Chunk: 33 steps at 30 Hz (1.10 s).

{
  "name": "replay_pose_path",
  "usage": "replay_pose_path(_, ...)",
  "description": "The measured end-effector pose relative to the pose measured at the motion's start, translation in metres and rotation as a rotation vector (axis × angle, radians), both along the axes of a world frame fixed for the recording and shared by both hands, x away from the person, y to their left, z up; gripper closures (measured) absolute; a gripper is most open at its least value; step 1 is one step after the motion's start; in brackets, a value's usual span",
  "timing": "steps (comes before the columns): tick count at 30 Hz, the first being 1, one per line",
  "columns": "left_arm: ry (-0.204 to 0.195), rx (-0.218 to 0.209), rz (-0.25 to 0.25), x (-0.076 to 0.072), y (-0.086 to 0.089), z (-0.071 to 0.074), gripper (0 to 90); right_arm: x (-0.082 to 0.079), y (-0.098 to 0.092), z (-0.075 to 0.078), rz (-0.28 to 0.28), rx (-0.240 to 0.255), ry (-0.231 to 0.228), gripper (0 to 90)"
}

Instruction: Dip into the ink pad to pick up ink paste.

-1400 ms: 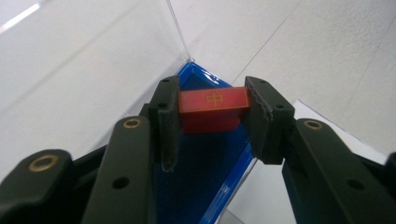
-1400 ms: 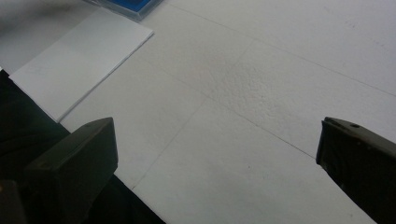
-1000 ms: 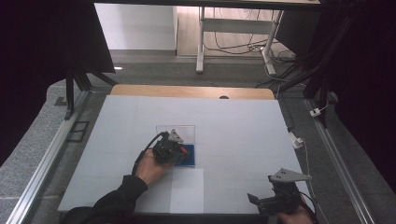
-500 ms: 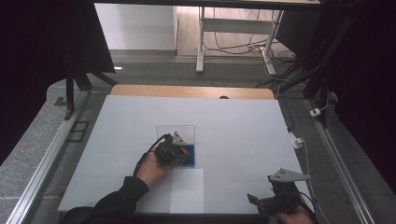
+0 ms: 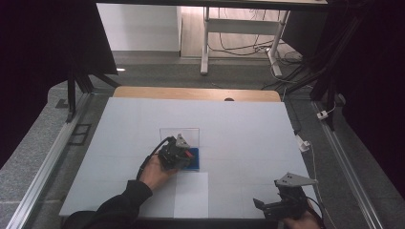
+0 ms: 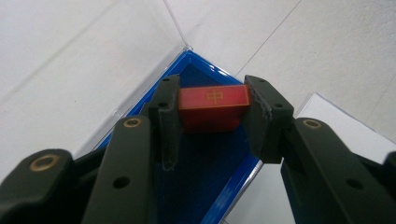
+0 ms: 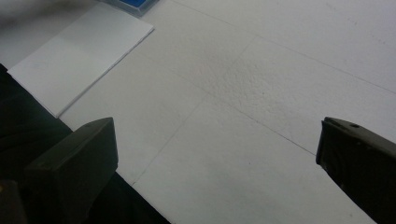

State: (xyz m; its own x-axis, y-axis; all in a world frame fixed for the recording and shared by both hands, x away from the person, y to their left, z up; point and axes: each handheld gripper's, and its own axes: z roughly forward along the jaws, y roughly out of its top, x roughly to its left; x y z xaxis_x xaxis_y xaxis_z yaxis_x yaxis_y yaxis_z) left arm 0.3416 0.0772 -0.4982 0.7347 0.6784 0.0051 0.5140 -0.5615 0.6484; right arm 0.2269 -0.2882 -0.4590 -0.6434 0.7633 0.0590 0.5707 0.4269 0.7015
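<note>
While clamped: left gripper point(image 6: 212, 121) holds the red block point(image 6: 212, 105) over the blue tray point(image 6: 205, 172) (clear lid beside)
Advice: move it level; avoid the walls
Right gripper point(image 5: 282, 205): jaws apart, idle

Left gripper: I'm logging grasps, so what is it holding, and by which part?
The left gripper clamps a red block by its two short ends, over the blue tray.

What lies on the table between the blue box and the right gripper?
In the high view, only a white sheet near the blue box; bare table before the right gripper.
</note>
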Motion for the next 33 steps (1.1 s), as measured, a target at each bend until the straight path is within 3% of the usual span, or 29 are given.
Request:
replay_pose_path(4, 0.045, -0.053, -0.001, 0.005, 0.008, -0.001, 58.3, -0.001, 0.000, 0.000, 0.000, 0.001, -0.004, 0.0)
replay_pose_path(11, 0.019, -0.030, -0.001, 0.002, 0.005, 0.001, 58.1, 0.000, -0.001, 0.000, 0.009, 0.013, -0.004, 0.0)
replay_pose_path(22, -0.004, -0.068, 0.005, -0.002, 0.010, 0.012, 57.9, 0.000, -0.004, 0.001, 0.012, 0.048, 0.004, 0.0)
replay_pose_path(33, 0.022, -0.078, -0.002, -0.006, 0.019, 0.018, 57.9, 0.000, -0.006, 0.002, 0.015, 0.064, 0.004, 0.0)
